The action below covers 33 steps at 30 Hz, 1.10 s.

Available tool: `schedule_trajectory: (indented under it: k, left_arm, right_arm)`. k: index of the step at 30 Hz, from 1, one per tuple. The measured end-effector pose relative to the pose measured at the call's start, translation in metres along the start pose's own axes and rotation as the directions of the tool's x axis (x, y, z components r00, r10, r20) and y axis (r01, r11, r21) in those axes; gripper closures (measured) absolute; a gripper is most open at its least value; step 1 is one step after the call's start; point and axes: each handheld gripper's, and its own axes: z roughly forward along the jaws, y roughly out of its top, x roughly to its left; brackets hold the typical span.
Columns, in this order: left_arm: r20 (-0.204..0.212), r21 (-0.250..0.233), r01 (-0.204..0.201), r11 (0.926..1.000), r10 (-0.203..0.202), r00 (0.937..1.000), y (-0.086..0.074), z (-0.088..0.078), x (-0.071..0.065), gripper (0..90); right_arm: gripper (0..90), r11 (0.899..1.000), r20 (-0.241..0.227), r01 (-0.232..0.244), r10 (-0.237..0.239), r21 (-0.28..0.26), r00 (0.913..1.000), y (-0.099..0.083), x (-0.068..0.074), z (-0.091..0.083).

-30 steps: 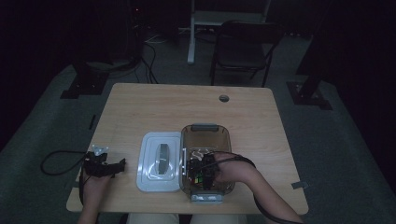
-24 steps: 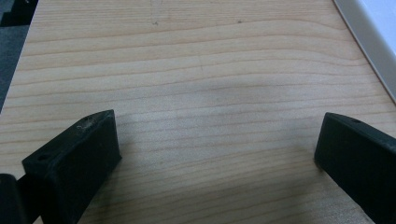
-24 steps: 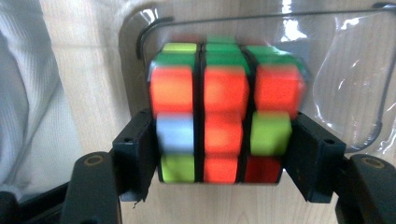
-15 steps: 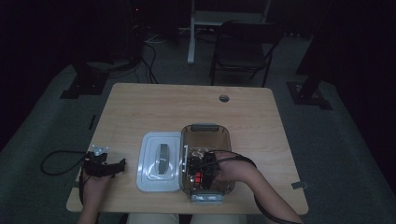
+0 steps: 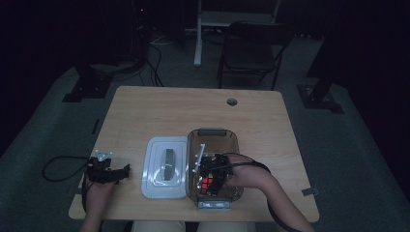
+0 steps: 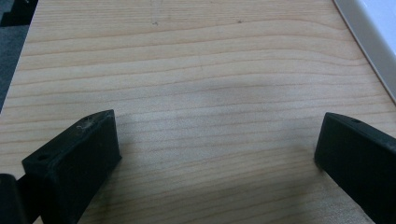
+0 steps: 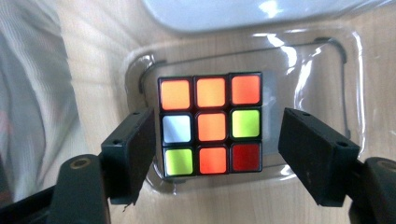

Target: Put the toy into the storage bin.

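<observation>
A scrambled colour cube (image 7: 210, 126) rests on the floor of a clear bin (image 7: 327, 60), with orange, red, green and white stickers facing up. My right gripper (image 7: 217, 135) straddles the cube. Its jaws have just been opening: the right jaw stands clear of the cube and the left jaw sits close beside it, so they no longer press on it. From above, the right gripper (image 5: 212, 173) reaches into the near half of the bin (image 5: 212, 131) over the cube (image 5: 207, 182). My left gripper (image 6: 215, 140) is open over bare wood, at the table's front left (image 5: 113, 173).
A white lid (image 5: 164, 166) lies flat between the two hands, just left of the bin; its edge shows at the upper right (image 6: 373, 28). The wooden table (image 5: 193, 111) has a cable hole near its far edge. A chair stands beyond it.
The right hand has barely shifted inside the bin, and more of the cube's red face now shows beside the gripper. The left hand has not moved.
</observation>
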Motion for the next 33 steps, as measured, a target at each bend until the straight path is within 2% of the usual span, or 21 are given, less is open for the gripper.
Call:
schedule_trajectory:
  k: [5,7,9,10,11,12,14,17,20,24,26,27,28,29,31,32,33]
  left_arm:
    - [0.0,0.0,0.0,1.0,0.0,1.0,0.0,0.0,0.0,0.6]
    - [0.0,0.0,0.0,1.0,0.0,1.0,0.0,0.0,0.0,0.6]
    - [0.0,0.0,0.0,1.0,0.0,1.0,0.0,0.0,0.0,0.6]
    - [0.0,0.0,0.0,1.0,0.0,1.0,0.0,0.0,0.0,0.6]
    - [0.0,0.0,0.0,1.0,0.0,1.0,0.0,0.0,0.0,0.6]
    - [0.0,0.0,0.0,1.0,0.0,1.0,0.0,0.0,0.0,0.6]
    - [0.0,0.0,0.0,1.0,0.0,1.0,0.0,0.0,0.0,0.6]
    - [0.0,0.0,0.0,1.0,0.0,1.0,0.0,0.0,0.0,0.6]
    - [0.0,0.0,0.0,1.0,0.0,1.0,0.0,0.0,0.0,0.6]
    - [0.0,0.0,0.0,1.0,0.0,1.0,0.0,0.0,0.0,0.6]
    - [0.0,0.0,0.0,1.0,0.0,1.0,0.0,0.0,0.0,0.6]
    - [0.0,0.0,0.0,1.0,0.0,1.0,0.0,0.0,0.0,0.6]
    - [0.0,0.0,0.0,1.0,0.0,1.0,0.0,0.0,0.0,0.6]
    - [0.0,0.0,0.0,1.0,0.0,1.0,0.0,0.0,0.0,0.6]
    - [0.0,0.0,0.001,1.0,-0.001,1.0,0.0,0.0,0.0,0.6]
    - [0.0,0.0,0.0,1.0,0.0,1.0,0.0,0.0,0.0,0.6]
    - [0.0,0.0,0.0,1.0,0.0,1.0,0.0,0.0,0.0,0.6]
  right_arm:
    - [22.2,0.995,-0.004,-0.04,0.04,-0.09,0.9992,-0.007,-0.002,-0.009]
    - [20.2,0.988,0.001,-0.062,0.063,-0.139,0.998,-0.011,-0.003,-0.013]
    - [18.9,0.977,0.003,-0.089,0.091,-0.192,0.9958,-0.016,-0.005,-0.018]
    - [18.9,0.977,0.003,-0.089,0.091,-0.192,0.9958,-0.016,-0.005,-0.018]
    - [17.7,0.971,0.007,-0.1,0.104,-0.216,0.9946,-0.018,-0.006,-0.021]
    - [15.7,0.956,0.017,-0.121,0.13,-0.269,0.9913,-0.023,-0.006,-0.025]
    - [13.5,0.94,0.013,-0.14,0.152,-0.312,0.9883,-0.027,-0.007,-0.029]
    - [13.0,0.908,0.022,-0.18,0.204,-0.378,0.9788,-0.036,-0.009,-0.033]
    - [11.9,0.866,0.027,-0.223,0.262,-0.447,0.9648,-0.046,-0.011,-0.035]
    - [11.8,0.834,0.032,-0.266,0.321,-0.484,0.9465,-0.057,-0.013,-0.036]
    - [11.8,0.814,0.037,-0.286,0.351,-0.507,0.9355,-0.062,-0.014,-0.036]
    - [11.8,0.814,0.037,-0.286,0.351,-0.507,0.9355,-0.062,-0.014,-0.036]
    - [11.7,0.803,0.034,-0.295,0.363,-0.519,0.931,-0.065,-0.015,-0.037]
    - [11.5,0.776,0.023,-0.311,0.385,-0.549,0.9225,-0.07,-0.017,-0.037]
    - [11.2,0.754,0.023,-0.315,0.4,-0.576,0.9162,-0.076,-0.018,-0.038]
    - [11.2,0.742,0.023,-0.322,0.413,-0.588,0.9104,-0.079,-0.018,-0.038]
    - [11.2,0.721,0.025,-0.329,0.433,-0.61,0.9012,-0.082,-0.019,-0.038]
